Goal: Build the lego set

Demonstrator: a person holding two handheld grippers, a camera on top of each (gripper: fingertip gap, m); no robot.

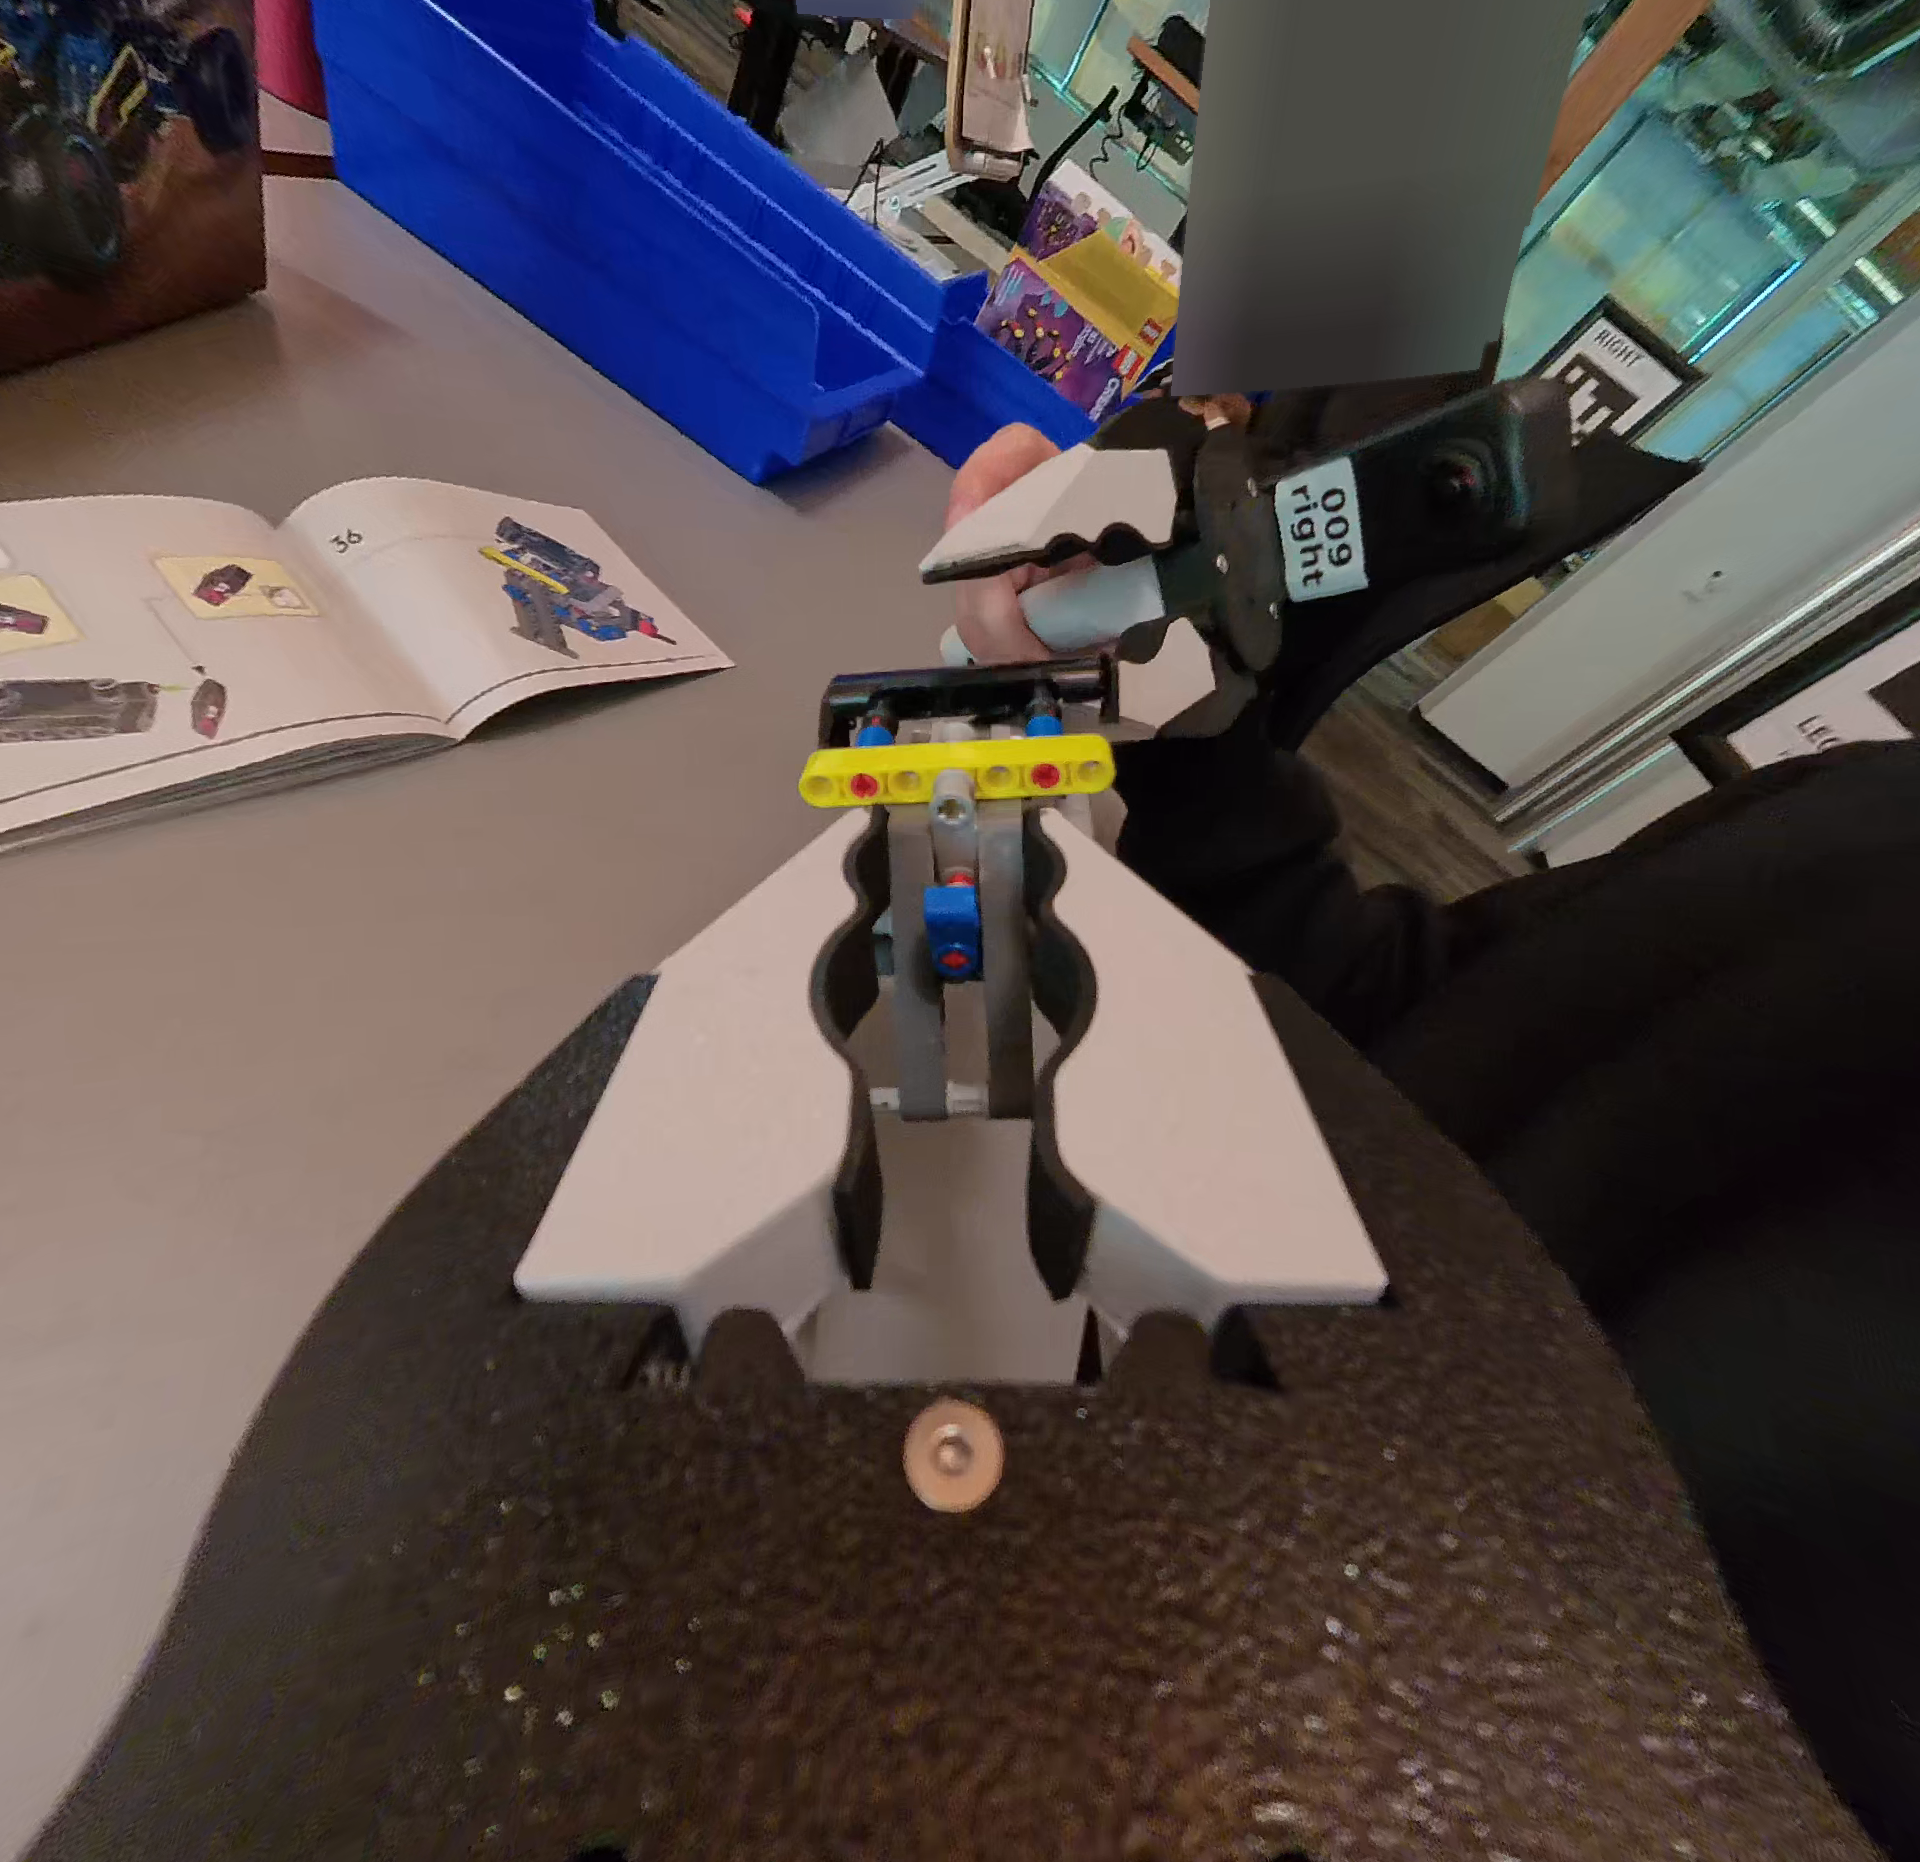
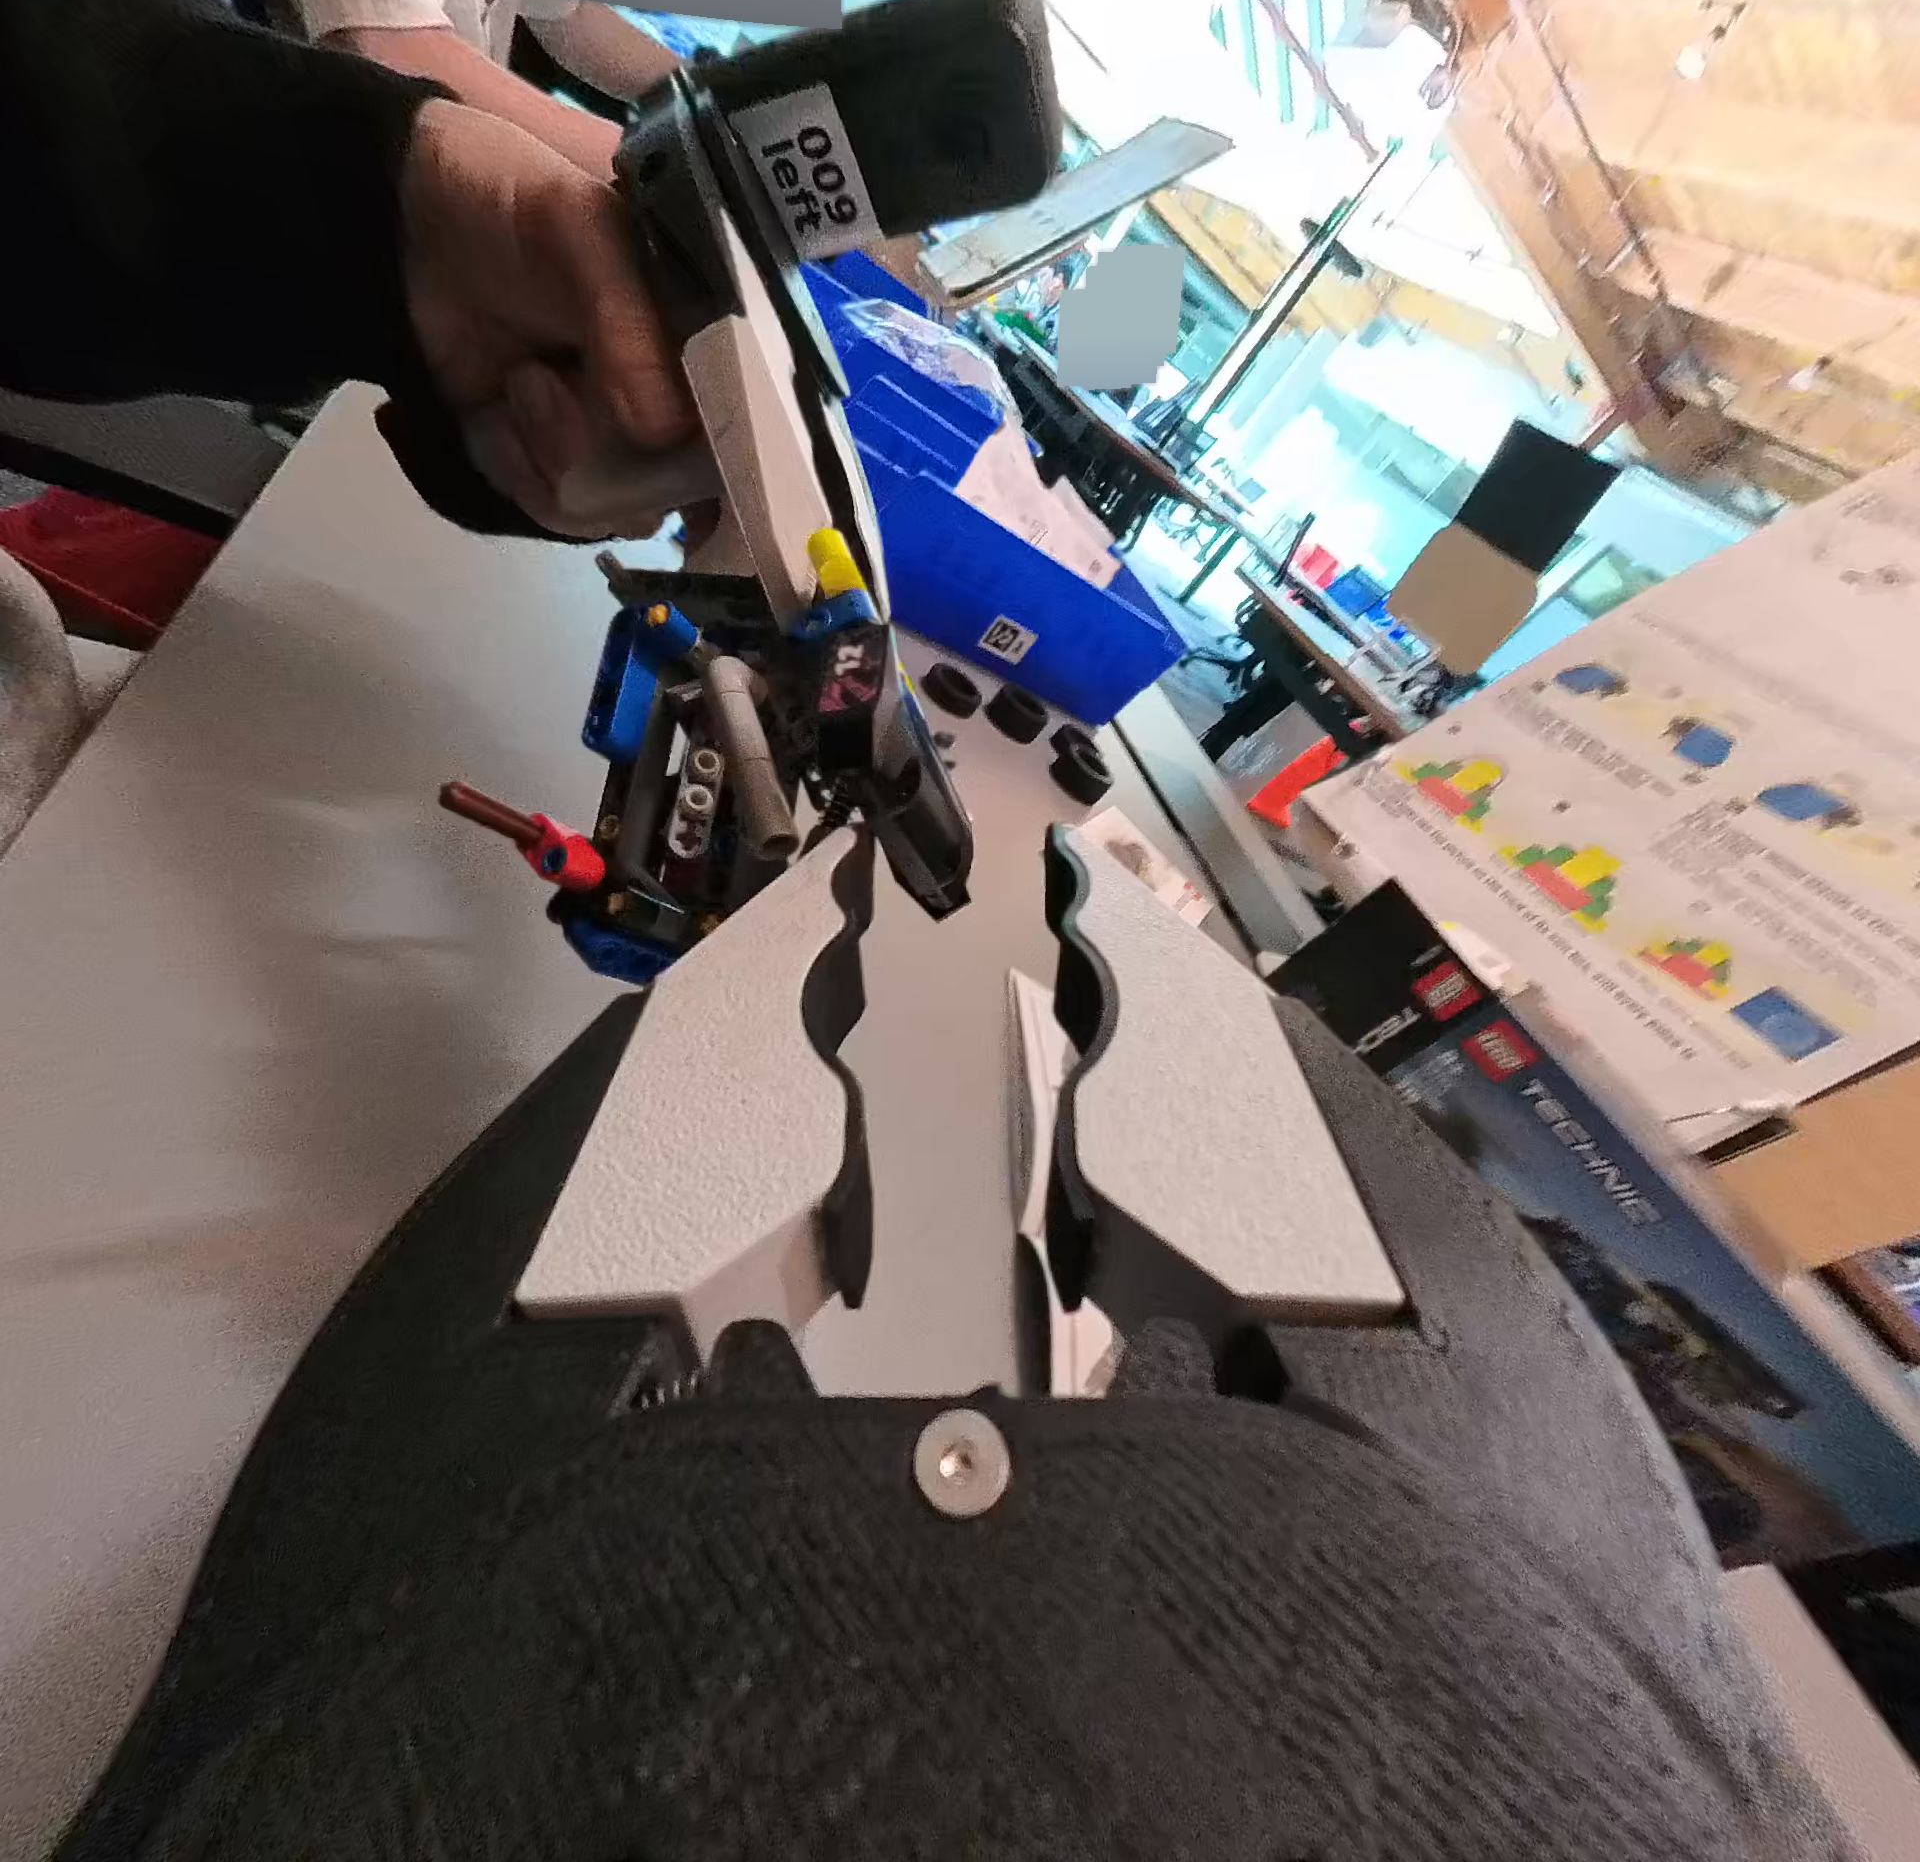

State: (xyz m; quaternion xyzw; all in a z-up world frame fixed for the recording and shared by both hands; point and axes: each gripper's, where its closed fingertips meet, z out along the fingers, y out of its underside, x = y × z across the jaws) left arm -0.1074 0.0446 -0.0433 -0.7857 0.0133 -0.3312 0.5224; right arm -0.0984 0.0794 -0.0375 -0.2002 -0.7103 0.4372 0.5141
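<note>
Brick model (image 1: pixel 956 877) — pinched by left gripper (image 1: pixel 954 825) | right gripper (image 2: pixel 951 856) — jaws spread, bare | blue bin (image 1: pixel 623 202) labelled

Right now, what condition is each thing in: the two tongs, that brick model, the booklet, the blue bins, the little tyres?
Left tongs: shut on the brick model, pads pressing its grey beams.
Right tongs: open, nothing gripped; a black panel of the model hangs by the tips.
Brick model: part-built, held off the table.
Booklet: lying open.
Blue bins: upright, open-topped.
Black tyres: loose on the table.
</note>
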